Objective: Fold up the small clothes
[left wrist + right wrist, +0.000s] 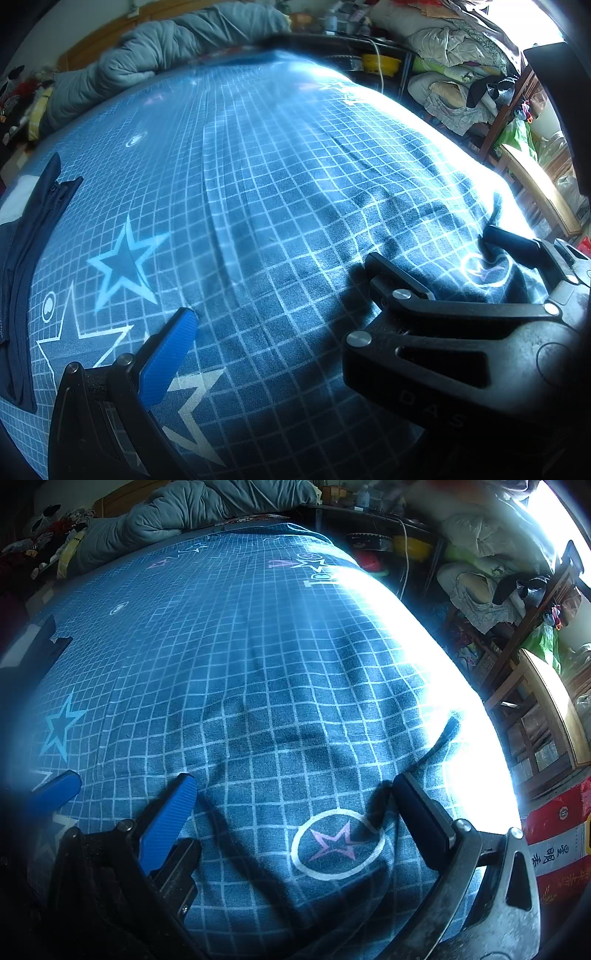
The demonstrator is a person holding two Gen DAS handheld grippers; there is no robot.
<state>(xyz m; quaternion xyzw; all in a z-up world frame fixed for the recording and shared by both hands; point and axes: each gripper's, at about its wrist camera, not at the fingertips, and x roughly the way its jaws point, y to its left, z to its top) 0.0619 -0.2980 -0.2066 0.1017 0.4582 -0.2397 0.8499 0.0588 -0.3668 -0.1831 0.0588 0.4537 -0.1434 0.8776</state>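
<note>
A dark navy garment [33, 258] with a zipper lies flat at the far left of the bed, also seen in the right wrist view [35, 646]. My left gripper [291, 332] hovers low over the blue grid bedsheet [258, 177], right of the garment and apart from it. Its blue-padded finger [170, 354] stands wide, so it is open and holds nothing; its other finger is hidden behind the right gripper [428, 247]. My right gripper [295, 786] is open close beside it, its fingers straddling a raised bulge of sheet with a circled pink star [336, 845].
A grey quilt [159, 48] is bunched along the head of the bed. Shelves of piled bedding [454, 44] and a wooden chair [532, 709] stand past the right bed edge. A red box [557, 845] sits near the right. Strong sunlight washes out that edge.
</note>
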